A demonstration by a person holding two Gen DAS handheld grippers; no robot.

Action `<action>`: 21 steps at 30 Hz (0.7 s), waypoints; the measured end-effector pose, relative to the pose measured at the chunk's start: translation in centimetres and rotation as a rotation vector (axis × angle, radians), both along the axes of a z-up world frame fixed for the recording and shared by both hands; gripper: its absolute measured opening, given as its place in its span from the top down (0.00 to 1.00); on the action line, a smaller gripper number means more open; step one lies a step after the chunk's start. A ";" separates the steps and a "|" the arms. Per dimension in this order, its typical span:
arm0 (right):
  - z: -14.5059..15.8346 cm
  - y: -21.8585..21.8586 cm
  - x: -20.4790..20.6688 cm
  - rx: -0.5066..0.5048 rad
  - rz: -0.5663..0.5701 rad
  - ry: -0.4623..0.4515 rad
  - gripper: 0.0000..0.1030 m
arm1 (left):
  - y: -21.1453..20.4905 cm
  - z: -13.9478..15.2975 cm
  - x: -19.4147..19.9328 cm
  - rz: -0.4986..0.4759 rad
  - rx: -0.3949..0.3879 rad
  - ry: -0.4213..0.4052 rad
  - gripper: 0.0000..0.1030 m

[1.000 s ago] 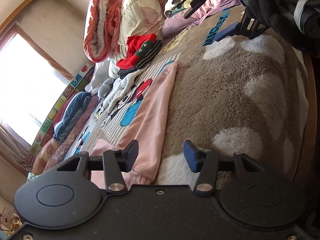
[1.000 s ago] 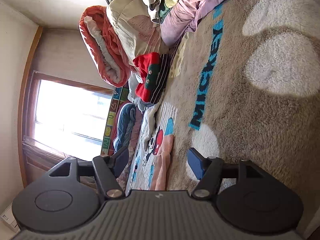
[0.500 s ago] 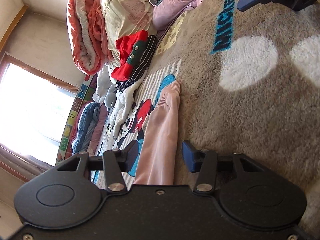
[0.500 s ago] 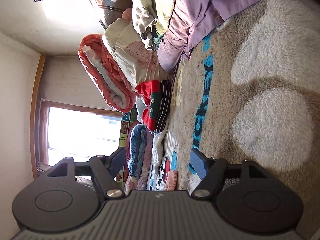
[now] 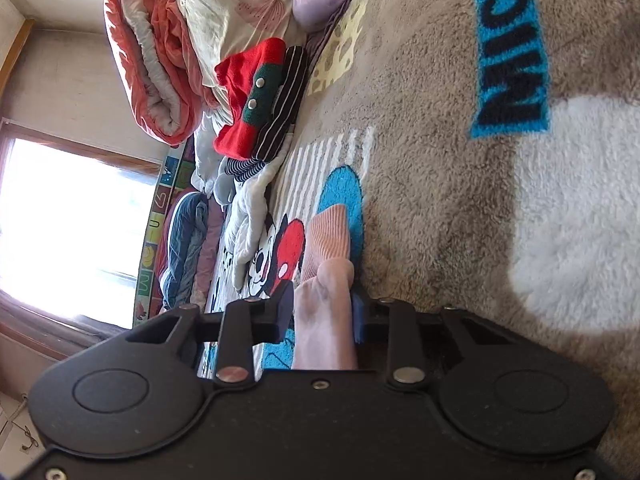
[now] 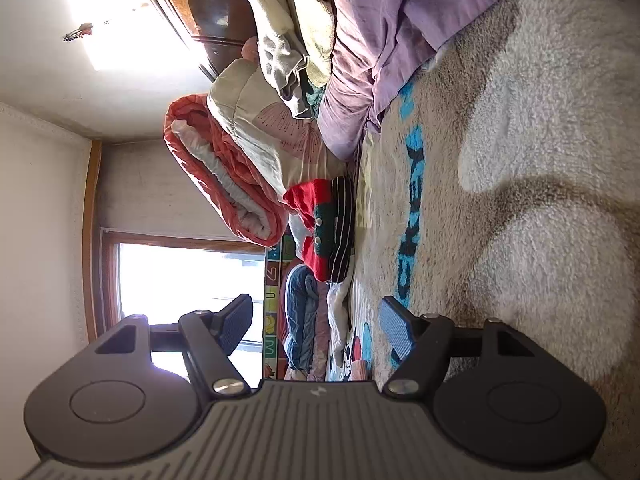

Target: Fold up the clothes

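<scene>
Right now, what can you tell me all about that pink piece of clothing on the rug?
The pink garment looks soft, like fleece, with a ribbed cuff at its far end. It lies in a long narrow strip on the cartoon-mouse rug, partly covering the blue and red picture. The left gripper is closing on its near, bunched-up part, with one finger on each side of the fabric. In the right wrist view only a small pink bit shows.

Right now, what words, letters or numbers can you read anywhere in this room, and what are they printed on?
"MICK": blue and black letters on the fluffy rug, cut off at the left view's edge.
"CKEY": the same word's end on the rug, right view.
Single characters on the colourful play mat by the window: too small and distorted to read reliably.
</scene>
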State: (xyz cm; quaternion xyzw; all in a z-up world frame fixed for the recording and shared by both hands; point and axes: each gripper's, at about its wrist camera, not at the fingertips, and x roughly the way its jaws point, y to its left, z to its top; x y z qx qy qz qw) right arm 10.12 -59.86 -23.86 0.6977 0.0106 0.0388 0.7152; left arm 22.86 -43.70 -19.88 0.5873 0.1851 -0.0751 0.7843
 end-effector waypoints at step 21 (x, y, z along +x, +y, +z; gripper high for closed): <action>9.5 13.7 1.1 -0.717 0.401 -0.123 0.24 | 21.5 21.2 -2.5 0.101 -1.047 0.195 0.94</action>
